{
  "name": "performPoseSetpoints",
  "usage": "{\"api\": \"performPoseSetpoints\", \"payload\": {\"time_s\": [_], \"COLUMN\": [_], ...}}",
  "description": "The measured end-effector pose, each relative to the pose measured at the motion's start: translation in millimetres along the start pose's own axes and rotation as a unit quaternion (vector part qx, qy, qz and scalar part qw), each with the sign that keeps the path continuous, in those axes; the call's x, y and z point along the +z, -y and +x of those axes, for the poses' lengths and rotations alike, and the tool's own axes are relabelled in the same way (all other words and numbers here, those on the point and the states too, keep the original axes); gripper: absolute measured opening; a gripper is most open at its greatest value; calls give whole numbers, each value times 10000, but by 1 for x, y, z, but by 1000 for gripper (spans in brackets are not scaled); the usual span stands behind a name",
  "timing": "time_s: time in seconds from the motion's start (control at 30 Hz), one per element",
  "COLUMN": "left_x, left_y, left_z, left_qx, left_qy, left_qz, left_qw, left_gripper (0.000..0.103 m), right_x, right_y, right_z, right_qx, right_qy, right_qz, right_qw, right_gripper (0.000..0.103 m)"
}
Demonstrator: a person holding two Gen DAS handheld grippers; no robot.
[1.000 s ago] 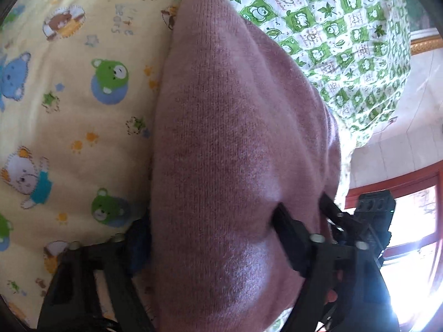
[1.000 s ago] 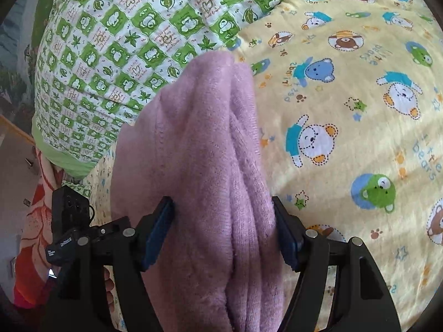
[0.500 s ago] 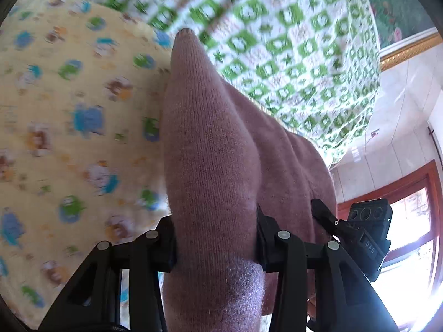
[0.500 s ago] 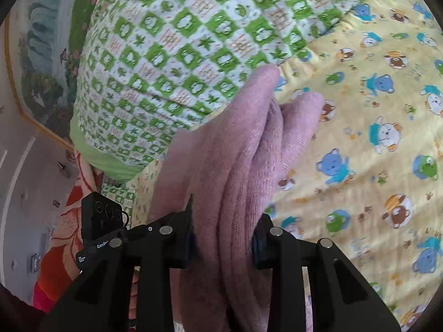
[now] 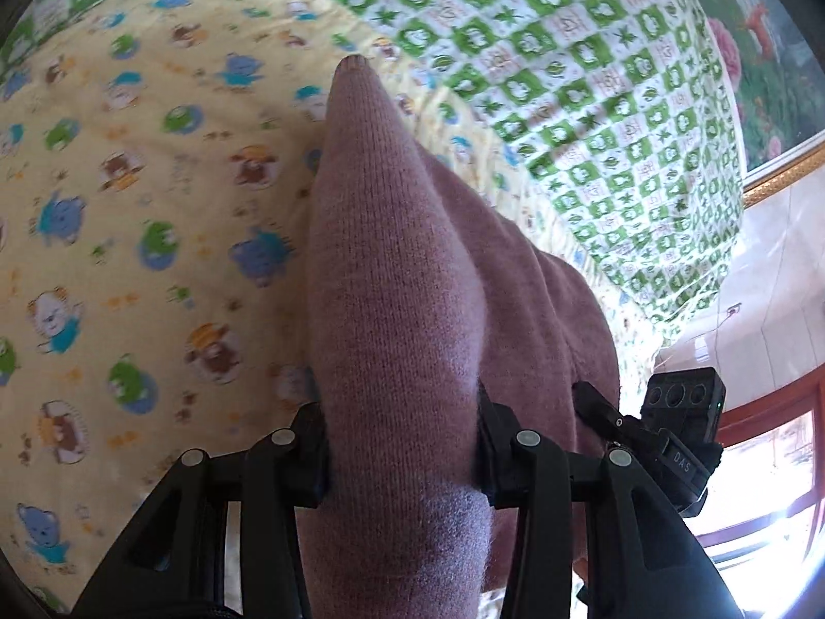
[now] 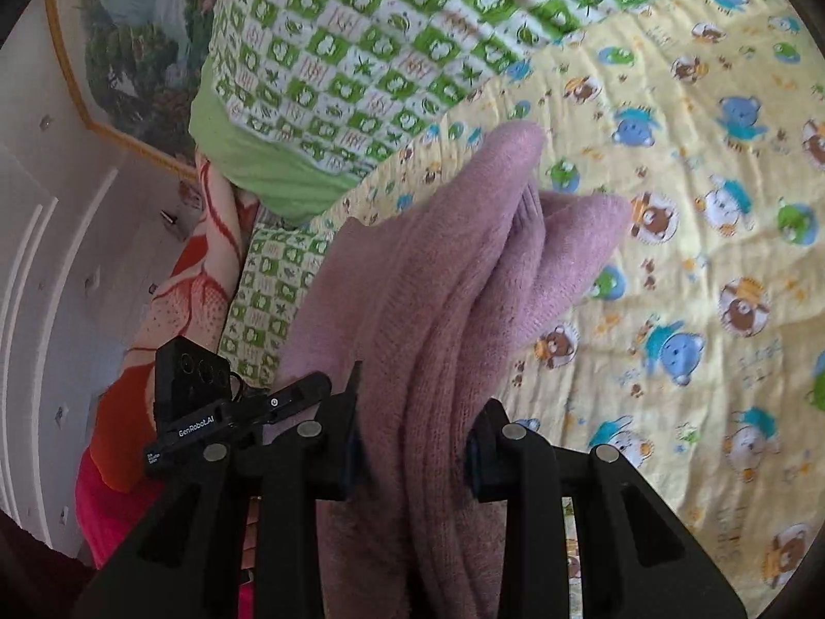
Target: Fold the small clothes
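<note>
Left wrist view: the left gripper (image 5: 402, 443) is clamped on a bunched fold of the dusty-pink knitted garment (image 5: 392, 278), which hangs lifted above the yellow bear-print bedsheet (image 5: 129, 196); the green-and-white checked quilt (image 5: 593, 93) lies beyond.
Right wrist view: the right gripper (image 6: 412, 438) is pinched on several stacked layers of the same garment (image 6: 464, 268); two loose ends droop toward the bedsheet (image 6: 696, 258).
Done: the garment looks gathered and doubled over between both grippers.
Left: judging by its hang, it is not yet laid flat, smoothed or given a final fold.
</note>
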State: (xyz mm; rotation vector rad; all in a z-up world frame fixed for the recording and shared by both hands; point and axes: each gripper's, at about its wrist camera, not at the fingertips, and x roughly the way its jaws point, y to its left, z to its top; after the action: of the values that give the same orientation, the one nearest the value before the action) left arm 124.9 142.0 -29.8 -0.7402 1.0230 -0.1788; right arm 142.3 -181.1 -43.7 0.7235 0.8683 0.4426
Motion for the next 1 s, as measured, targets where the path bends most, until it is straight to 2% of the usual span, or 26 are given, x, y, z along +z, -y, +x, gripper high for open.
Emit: {"api": "performPoseSetpoints", "payload": {"time_s": [0.17, 0.23, 0.3, 0.33, 0.4, 0.53, 0.73, 1.0], "left_x": [-9, -10, -11, -11, -11, -13, -27, -55], "left_y": [-28, -33, -32, -34, -37, -34, -32, -45], "left_z": [11, 13, 20, 23, 25, 18, -5, -33], "left_qx": [-90, -61, 108, 186, 176, 293, 478, 629], "left_qy": [-133, -153, -194, -225, -244, -238, -183, -244], "left_qz": [-200, -118, 10, 25, -11, -42, 9, 59], "left_qw": [9997, 9998, 9998, 9996, 9995, 9993, 9987, 9977], "left_gripper": [44, 48, 59, 61, 64, 68, 71, 71], "right_x": [-13, -14, -15, -15, -15, -14, -22, -54], "right_y": [14, 24, 29, 30, 32, 28, 12, -9], "right_z": [21, 23, 25, 26, 27, 26, -1, -39], "right_qx": [-232, -321, -433, -481, -590, -786, -1055, -1306], "right_qy": [-268, -288, -320, -335, -346, -305, -160, -44], "right_qz": [226, 359, 362, 328, 249, 297, 131, -57], "right_qw": [9991, 9984, 9979, 9977, 9973, 9960, 9942, 9914], "right_gripper": [32, 32, 32, 33, 35, 50, 51, 51]}}
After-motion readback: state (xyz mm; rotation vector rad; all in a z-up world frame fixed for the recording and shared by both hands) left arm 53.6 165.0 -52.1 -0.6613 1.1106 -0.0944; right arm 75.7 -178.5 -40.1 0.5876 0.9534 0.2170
